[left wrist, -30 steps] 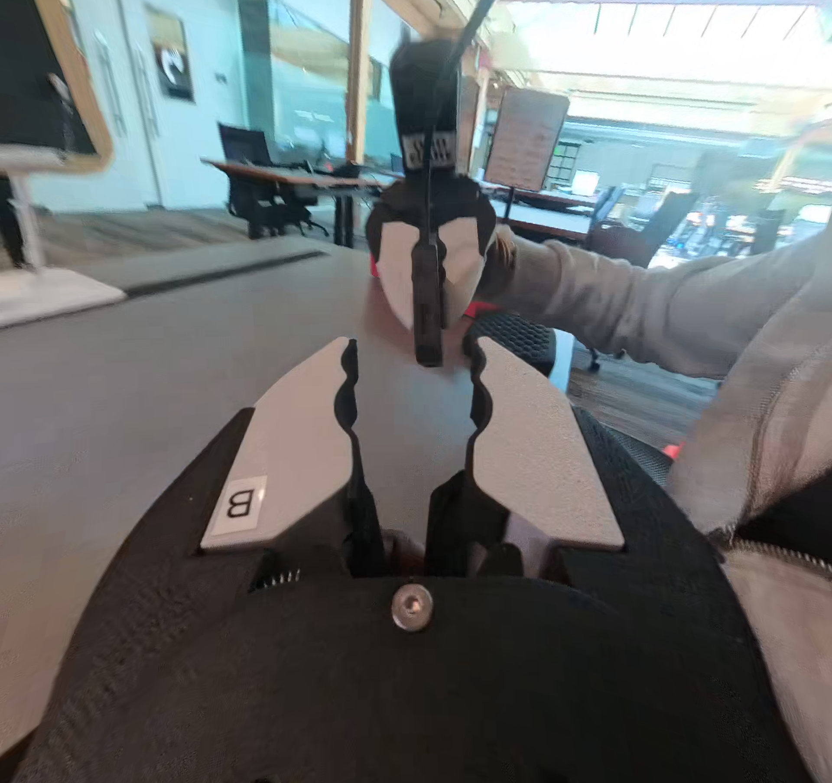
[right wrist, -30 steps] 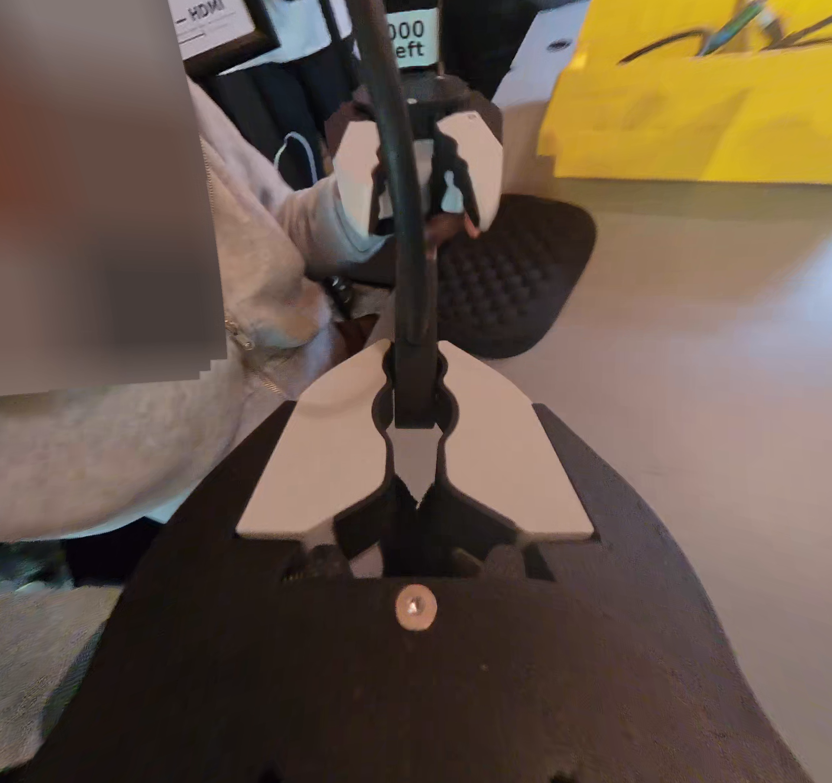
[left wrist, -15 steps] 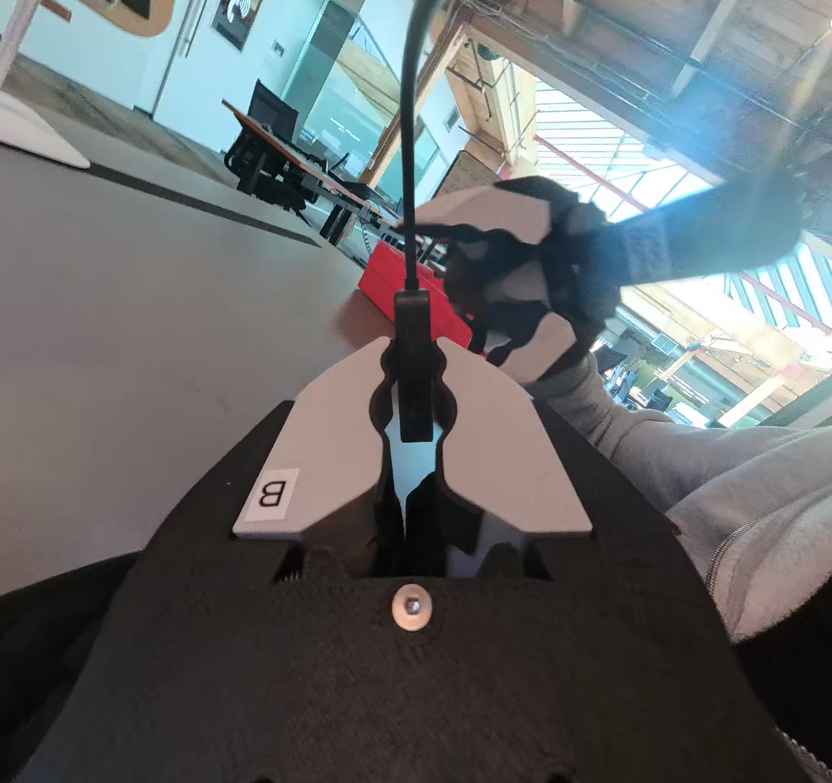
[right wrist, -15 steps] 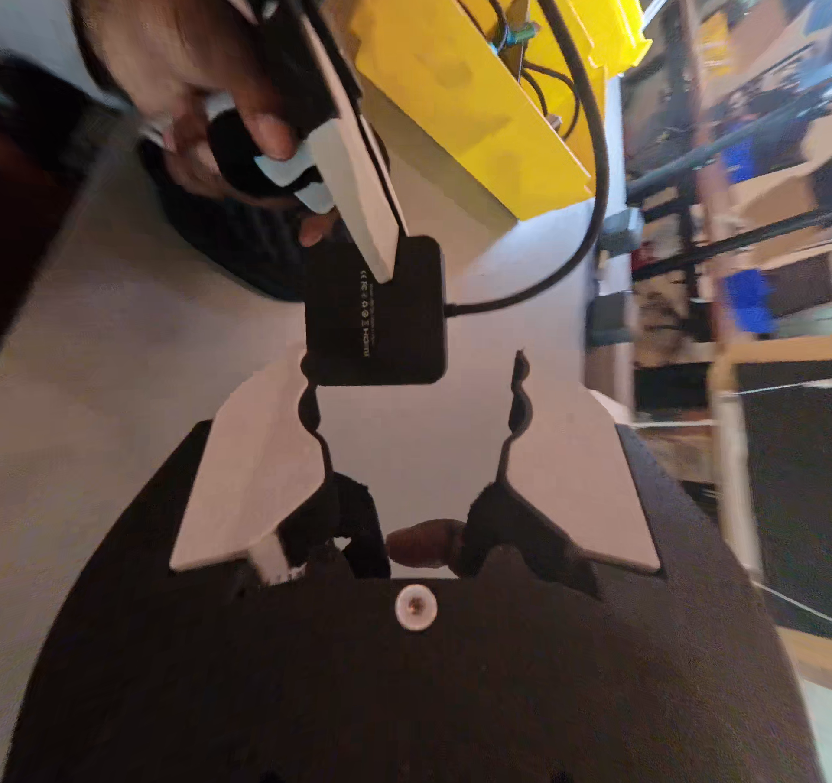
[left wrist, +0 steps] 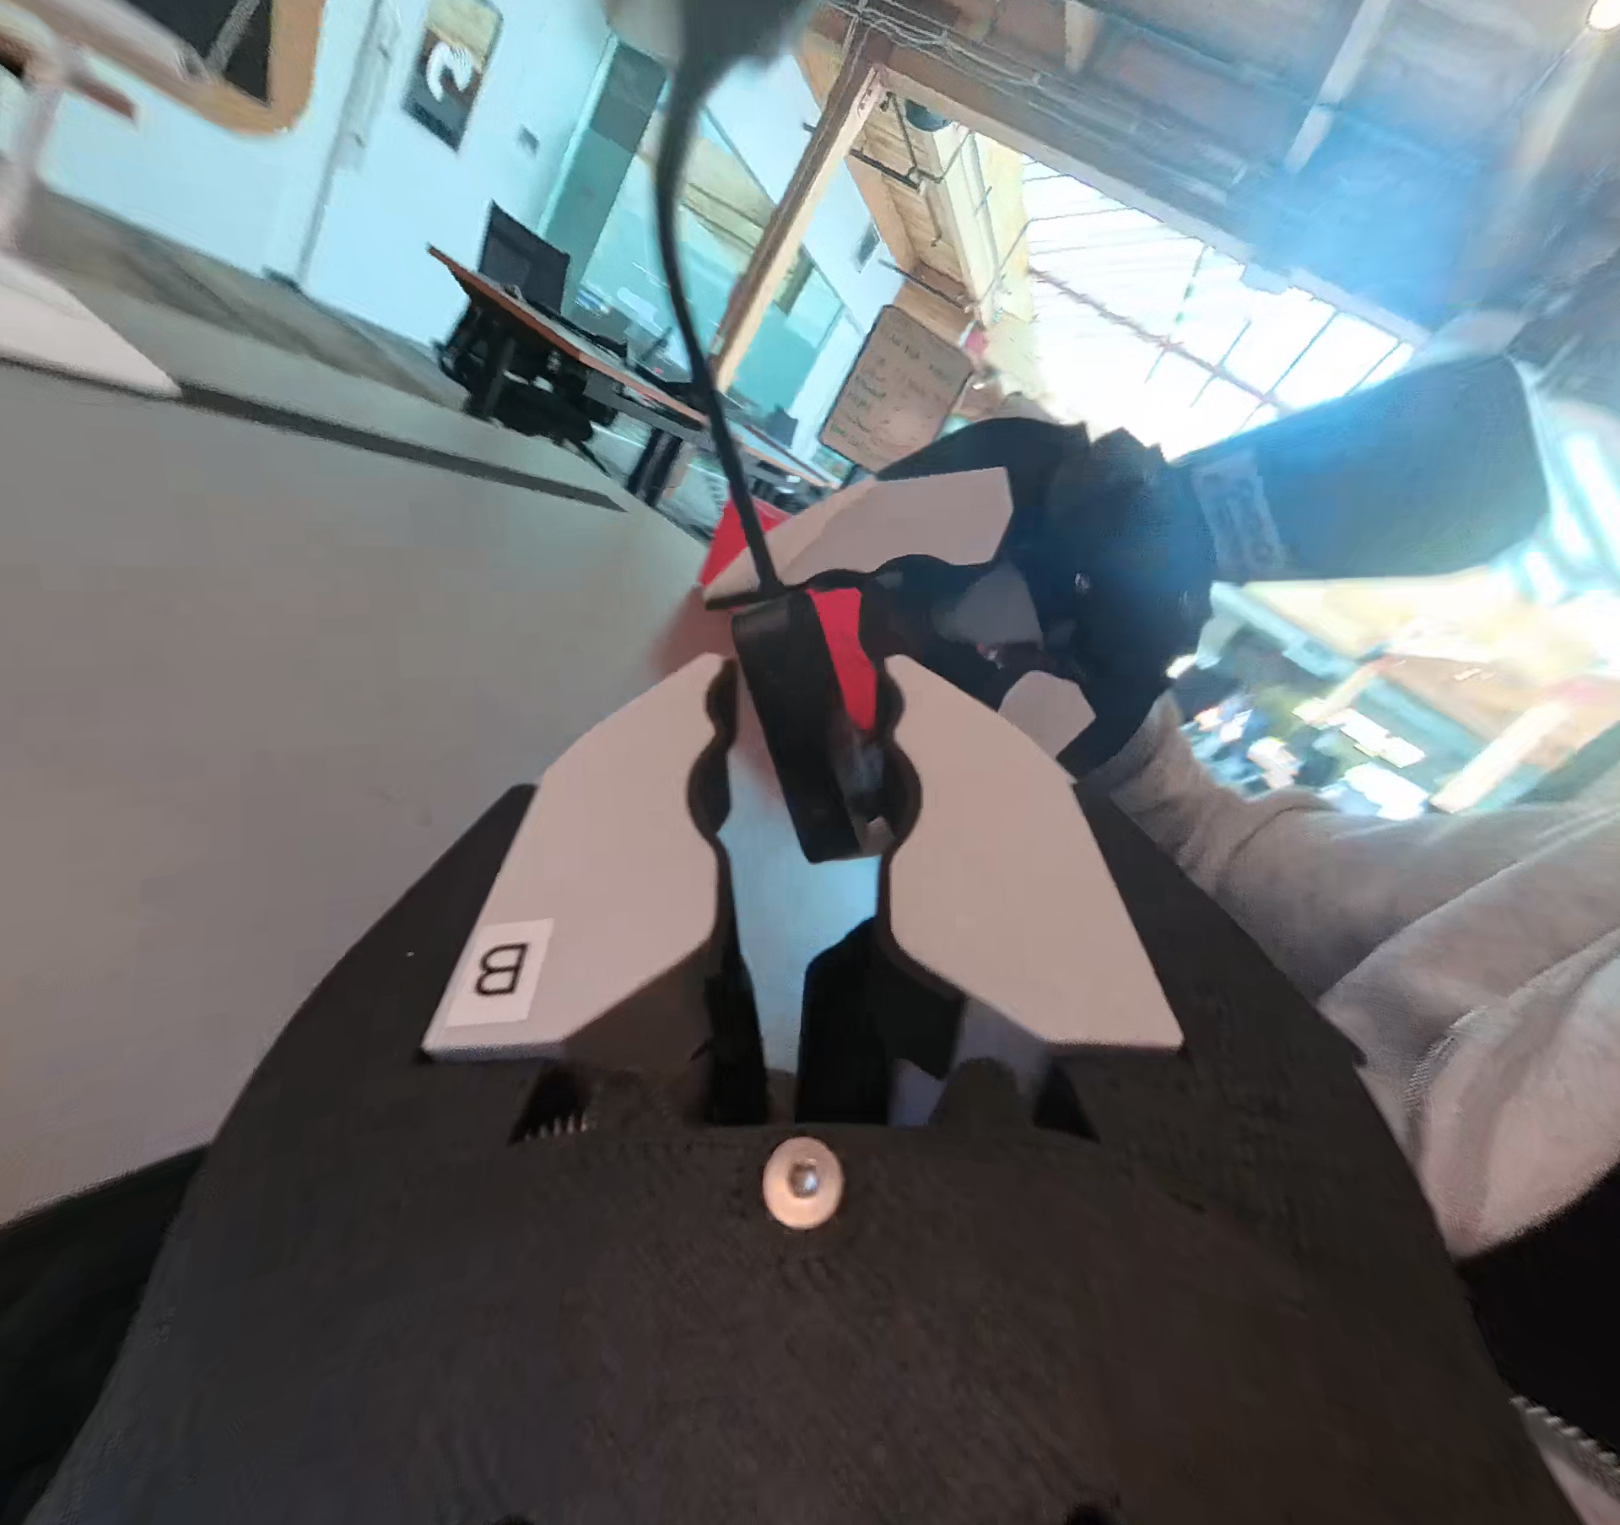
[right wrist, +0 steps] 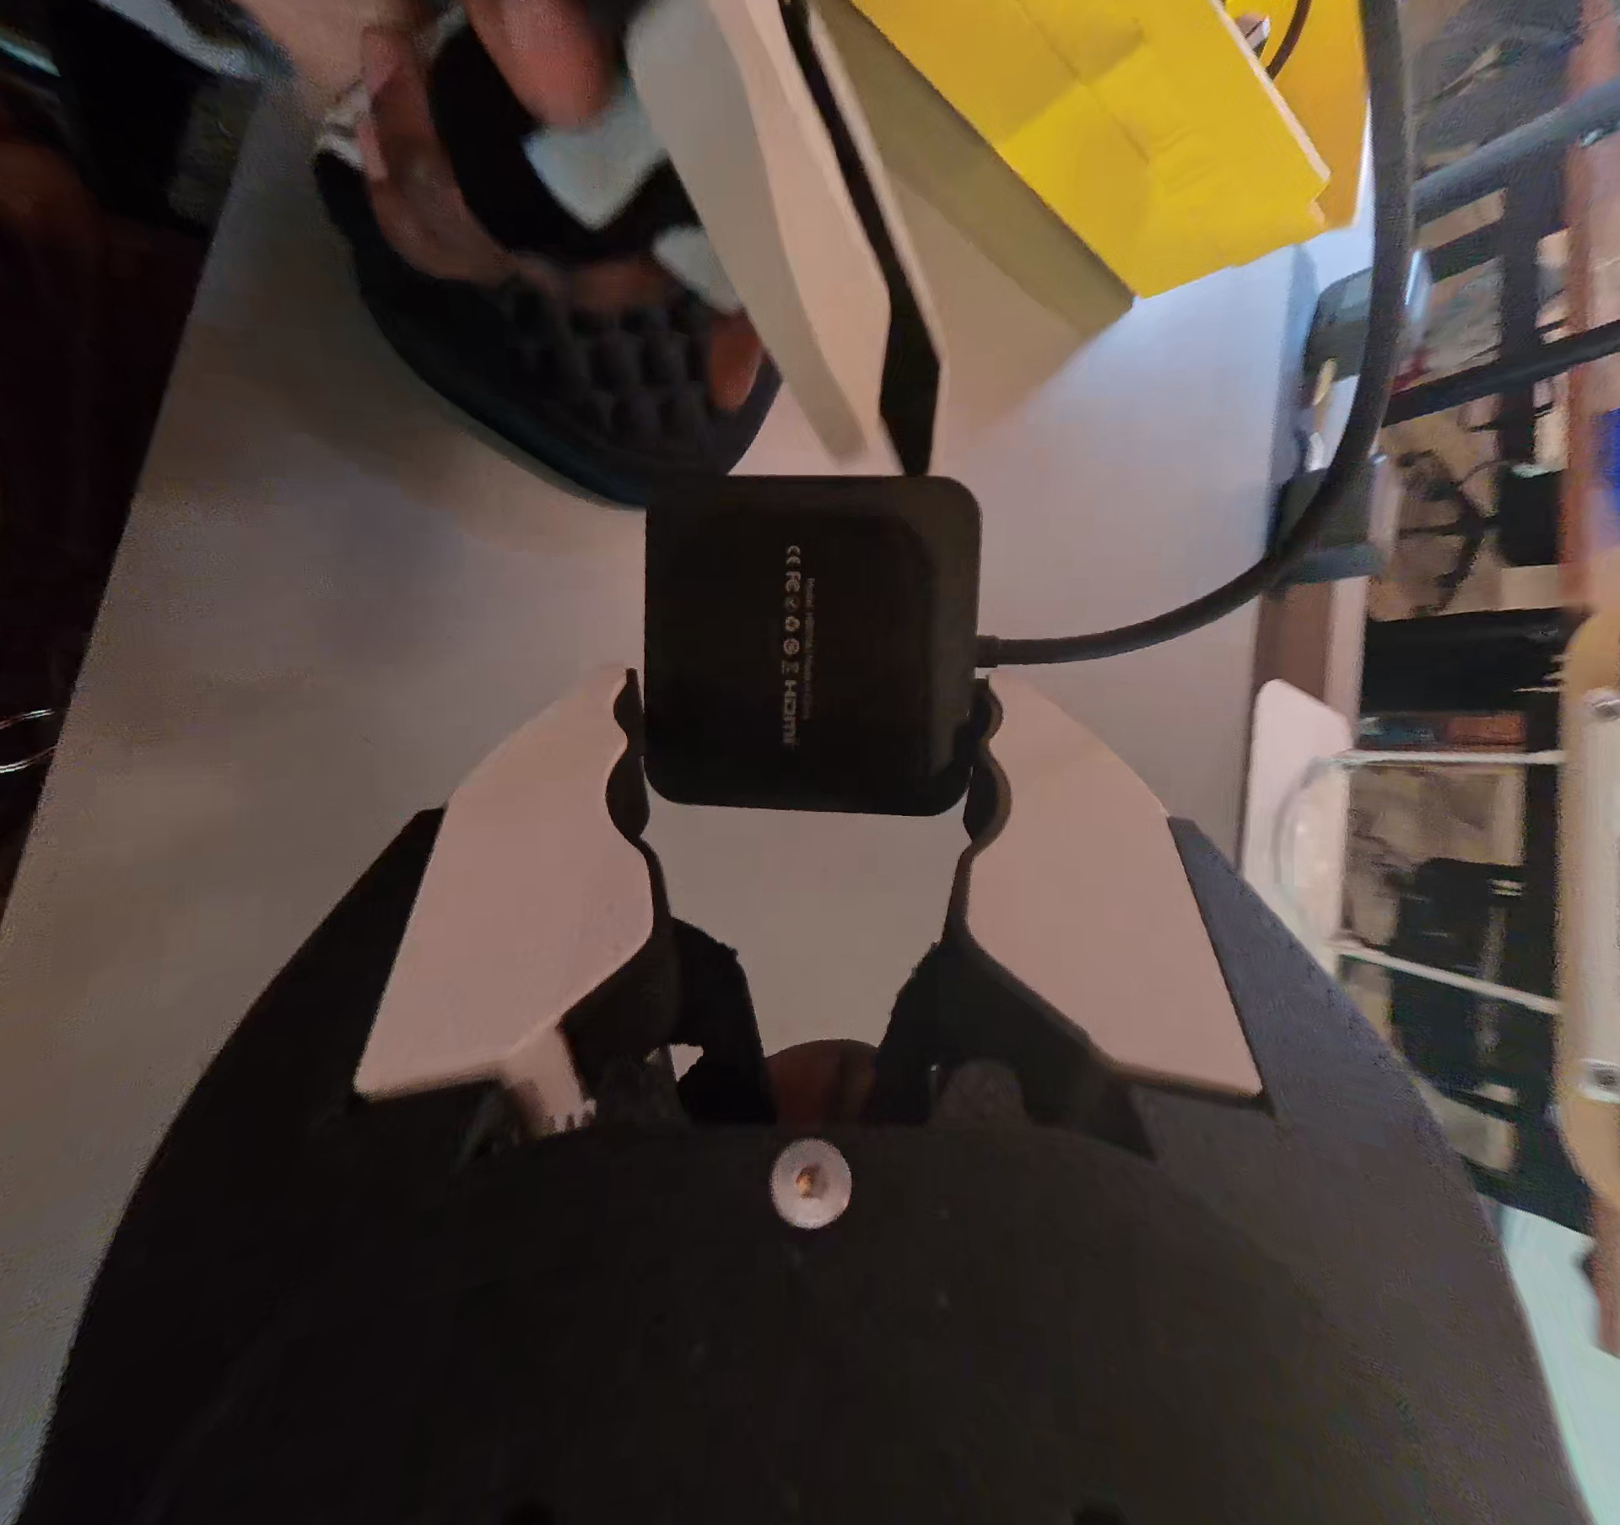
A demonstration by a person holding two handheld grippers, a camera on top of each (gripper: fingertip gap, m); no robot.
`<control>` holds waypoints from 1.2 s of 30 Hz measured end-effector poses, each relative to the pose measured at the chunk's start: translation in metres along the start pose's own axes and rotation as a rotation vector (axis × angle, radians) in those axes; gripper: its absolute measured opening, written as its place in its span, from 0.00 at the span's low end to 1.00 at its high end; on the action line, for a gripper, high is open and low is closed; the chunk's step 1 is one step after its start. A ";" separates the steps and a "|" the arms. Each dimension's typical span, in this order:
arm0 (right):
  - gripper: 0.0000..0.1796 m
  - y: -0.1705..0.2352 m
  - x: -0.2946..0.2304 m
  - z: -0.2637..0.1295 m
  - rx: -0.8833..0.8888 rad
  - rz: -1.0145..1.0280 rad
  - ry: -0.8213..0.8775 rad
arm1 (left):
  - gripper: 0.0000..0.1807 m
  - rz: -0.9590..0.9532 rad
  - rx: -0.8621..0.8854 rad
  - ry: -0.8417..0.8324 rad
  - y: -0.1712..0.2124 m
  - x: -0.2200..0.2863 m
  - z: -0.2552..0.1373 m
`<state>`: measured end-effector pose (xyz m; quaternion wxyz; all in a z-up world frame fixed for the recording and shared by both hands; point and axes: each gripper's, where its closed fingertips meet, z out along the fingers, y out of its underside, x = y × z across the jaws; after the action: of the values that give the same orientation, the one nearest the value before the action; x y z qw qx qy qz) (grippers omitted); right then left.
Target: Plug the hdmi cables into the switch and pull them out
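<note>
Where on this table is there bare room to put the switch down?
Bare table lies left of the switch, beside the black mat; the left wrist view shows more open top left of the red box. Crowded: by the yellow bin and the cable on the right.

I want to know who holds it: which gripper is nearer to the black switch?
Right, slightly. The right gripper presses both side edges of the switch with its fingers. The left gripper stands open around the switch's far edge, which leans on only one finger.
</note>
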<state>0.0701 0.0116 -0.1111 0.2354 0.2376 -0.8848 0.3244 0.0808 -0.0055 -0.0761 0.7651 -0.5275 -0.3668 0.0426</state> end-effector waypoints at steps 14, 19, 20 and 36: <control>0.40 0.151 -0.035 0.005 -0.192 0.404 -0.304 | 0.30 0.515 0.071 -0.351 -0.093 -0.021 -0.107; 0.40 0.156 -0.042 0.005 -0.238 0.390 -0.336 | 0.28 0.586 0.021 -0.415 -0.098 -0.025 -0.124; 0.40 0.157 -0.042 0.006 -0.247 0.379 -0.334 | 0.28 0.601 0.002 -0.429 -0.097 -0.025 -0.127; 0.37 0.089 0.049 -0.076 0.743 0.657 0.174 | 0.27 0.673 -0.500 -0.964 -0.138 -0.108 -0.250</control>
<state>0.0010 0.1103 -0.0728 0.0931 -0.0135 -0.7147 0.6931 0.1093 -0.3094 -0.0593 0.3127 -0.6982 -0.4828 0.4262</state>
